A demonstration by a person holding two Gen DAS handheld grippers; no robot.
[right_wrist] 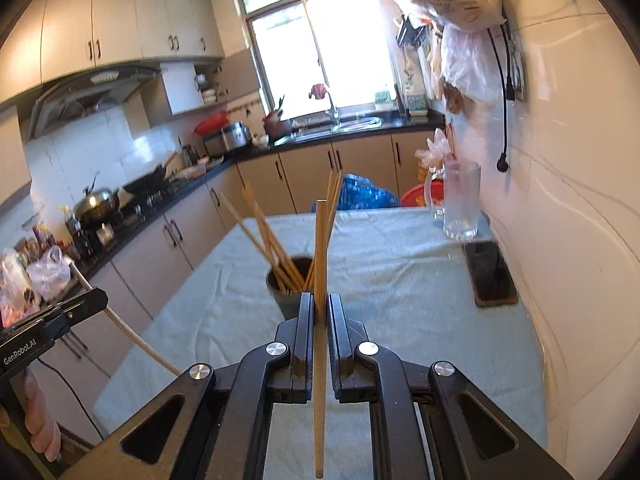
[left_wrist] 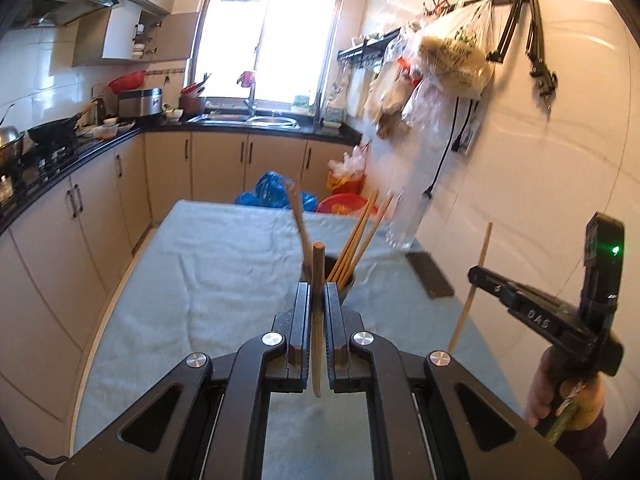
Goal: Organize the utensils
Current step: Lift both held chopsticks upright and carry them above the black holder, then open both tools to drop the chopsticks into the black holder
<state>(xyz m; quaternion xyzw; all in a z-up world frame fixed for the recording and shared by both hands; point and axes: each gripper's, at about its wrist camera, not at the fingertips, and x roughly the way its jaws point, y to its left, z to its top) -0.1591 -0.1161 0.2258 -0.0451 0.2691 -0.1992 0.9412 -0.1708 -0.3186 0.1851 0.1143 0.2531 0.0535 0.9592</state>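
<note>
**Inspector:** What was the state of each tool?

**Technician:** The left gripper (left_wrist: 318,292) was clamped on one slim brown wooden chopstick (left_wrist: 317,320), held nearly upright. The right gripper (right_wrist: 320,308) was clamped on a paler bamboo chopstick (right_wrist: 320,320), also upright between its jaws.

**Inspector:** Where did the utensils stand?

**Technician:** Both held sticks were above the pale blue towel-covered table (left_wrist: 224,264), just in front of the dark round utensil cup (right_wrist: 282,280). Several light wooden chopsticks (right_wrist: 276,248) already leaned inside that cup.

**Inspector:** Progress?

**Technician:** Judged well advanced. No loose chopsticks showed on the towel; apparently only the two held sticks remained to be lowered into the cup. The clear glass mug (right_wrist: 460,204) and dark flat tray (right_wrist: 490,276) stood apart near the wall.
</note>
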